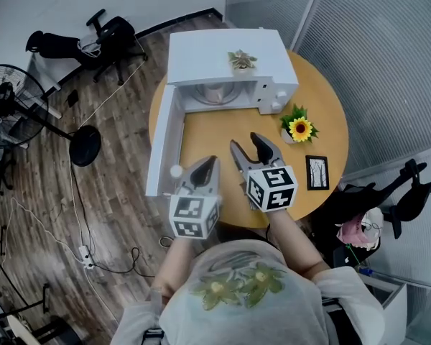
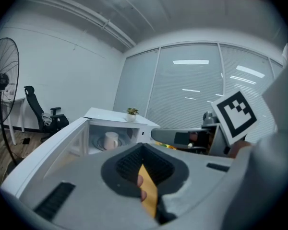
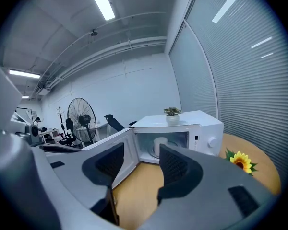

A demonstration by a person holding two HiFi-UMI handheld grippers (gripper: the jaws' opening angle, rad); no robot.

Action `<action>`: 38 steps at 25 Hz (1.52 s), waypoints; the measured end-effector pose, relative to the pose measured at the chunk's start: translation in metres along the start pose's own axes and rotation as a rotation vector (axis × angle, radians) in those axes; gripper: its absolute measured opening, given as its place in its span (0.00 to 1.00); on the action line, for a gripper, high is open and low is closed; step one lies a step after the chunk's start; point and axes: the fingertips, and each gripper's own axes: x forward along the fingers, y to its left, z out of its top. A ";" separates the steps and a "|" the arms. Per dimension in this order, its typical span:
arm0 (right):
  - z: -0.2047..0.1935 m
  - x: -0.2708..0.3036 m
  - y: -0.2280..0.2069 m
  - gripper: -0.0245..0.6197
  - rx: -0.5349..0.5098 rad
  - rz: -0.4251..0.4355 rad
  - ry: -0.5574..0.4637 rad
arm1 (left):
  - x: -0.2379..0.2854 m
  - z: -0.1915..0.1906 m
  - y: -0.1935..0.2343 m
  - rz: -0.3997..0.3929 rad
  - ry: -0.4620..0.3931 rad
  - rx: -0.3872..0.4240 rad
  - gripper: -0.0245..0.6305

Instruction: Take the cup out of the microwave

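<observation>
A white microwave (image 1: pixel 223 49) stands at the back of a round wooden table (image 1: pixel 208 131), its door (image 1: pixel 165 139) swung wide open to the left. A pale cup (image 1: pixel 217 92) stands upright on the turntable inside; it also shows in the left gripper view as the cup (image 2: pixel 111 139) and in the right gripper view as the cup (image 3: pixel 160 145). My left gripper (image 1: pixel 207 168) hovers over the table near the door's end, jaws shut on nothing. My right gripper (image 1: pixel 250 148) is beside it, open and empty, well short of the microwave's opening (image 3: pixel 163 145).
A small potted plant (image 1: pixel 242 60) sits on top of the microwave. A sunflower (image 1: pixel 299 129) and a small picture frame (image 1: pixel 317 172) stand on the table's right side. On the floor to the left are a standing fan (image 1: pixel 14 106), an office chair (image 1: pixel 93 42) and cables.
</observation>
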 end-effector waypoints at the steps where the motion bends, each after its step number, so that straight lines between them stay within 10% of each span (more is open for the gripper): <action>1: 0.001 0.005 -0.002 0.42 -0.001 0.003 0.004 | 0.004 0.001 0.002 0.005 0.001 -0.010 0.04; 38: -0.021 0.210 -0.065 0.39 -0.034 0.026 0.117 | 0.100 -0.007 0.059 0.091 0.034 -0.176 0.04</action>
